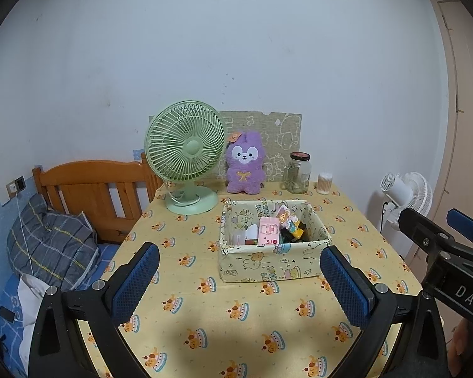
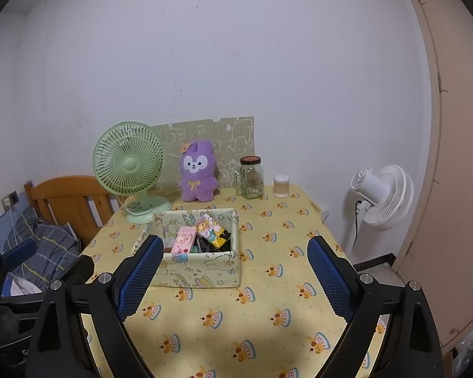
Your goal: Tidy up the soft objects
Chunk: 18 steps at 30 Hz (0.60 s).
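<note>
A table (image 1: 205, 321) under a yellow cloth printed with cake figures is filling the lower part of both views, standing against a pale wall. A wooden bed headboard (image 1: 91, 189) is sitting off its left edge, and a white standing fan (image 2: 381, 195) is standing off its right.

A green desk fan (image 1: 186, 154) is standing at the far left of the tabletop. Just beside it, to the right, the purple plush rabbit (image 1: 245, 167) is sitting upright against a patterned board (image 1: 280, 135), facing the cameras. A fabric storage box (image 1: 268, 264) is sitting mid-table in front of the rabbit, holding a pink packet (image 1: 269, 231) and other small items. A glass jar (image 1: 297, 173) and a small cotton-swab tub (image 1: 324, 183) are standing to the rabbit's right.

The left gripper (image 1: 239, 271) is hovering over the near table with its jaws spread wide and nothing between them; the box is lying just ahead, the rabbit well beyond. The right gripper (image 2: 235, 264) is likewise gaping wide and empty, with the box ahead on its left and the rabbit far behind it.
</note>
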Each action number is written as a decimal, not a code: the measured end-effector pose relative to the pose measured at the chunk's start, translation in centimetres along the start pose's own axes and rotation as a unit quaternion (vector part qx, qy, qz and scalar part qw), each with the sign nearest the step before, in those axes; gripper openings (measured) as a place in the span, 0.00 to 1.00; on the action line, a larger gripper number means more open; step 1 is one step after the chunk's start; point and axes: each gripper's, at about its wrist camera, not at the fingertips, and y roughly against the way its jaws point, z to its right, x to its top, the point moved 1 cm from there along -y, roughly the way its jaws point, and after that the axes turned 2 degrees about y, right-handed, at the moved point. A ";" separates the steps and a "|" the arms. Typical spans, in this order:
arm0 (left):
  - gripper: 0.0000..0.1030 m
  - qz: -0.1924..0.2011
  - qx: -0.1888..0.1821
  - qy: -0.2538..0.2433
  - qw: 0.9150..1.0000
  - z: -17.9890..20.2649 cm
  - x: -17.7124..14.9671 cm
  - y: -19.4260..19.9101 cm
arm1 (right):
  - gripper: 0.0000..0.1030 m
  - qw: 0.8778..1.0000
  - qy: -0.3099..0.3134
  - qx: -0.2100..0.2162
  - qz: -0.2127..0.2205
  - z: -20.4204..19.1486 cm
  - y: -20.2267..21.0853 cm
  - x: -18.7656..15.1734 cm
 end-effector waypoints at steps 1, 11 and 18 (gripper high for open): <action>1.00 0.000 0.000 0.000 1.000 0.0 0.0 0.0 | 0.92 1.000 0.000 0.000 0.000 0.0 0.0 0.0; 1.00 -0.003 0.001 0.004 1.000 -0.3 0.0 -0.2 | 0.92 1.000 0.000 -0.001 -0.002 0.0 -0.1 -0.1; 1.00 -0.006 0.000 0.014 1.000 -0.7 0.0 -0.4 | 0.92 1.000 0.002 -0.003 -0.006 0.0 -0.4 0.0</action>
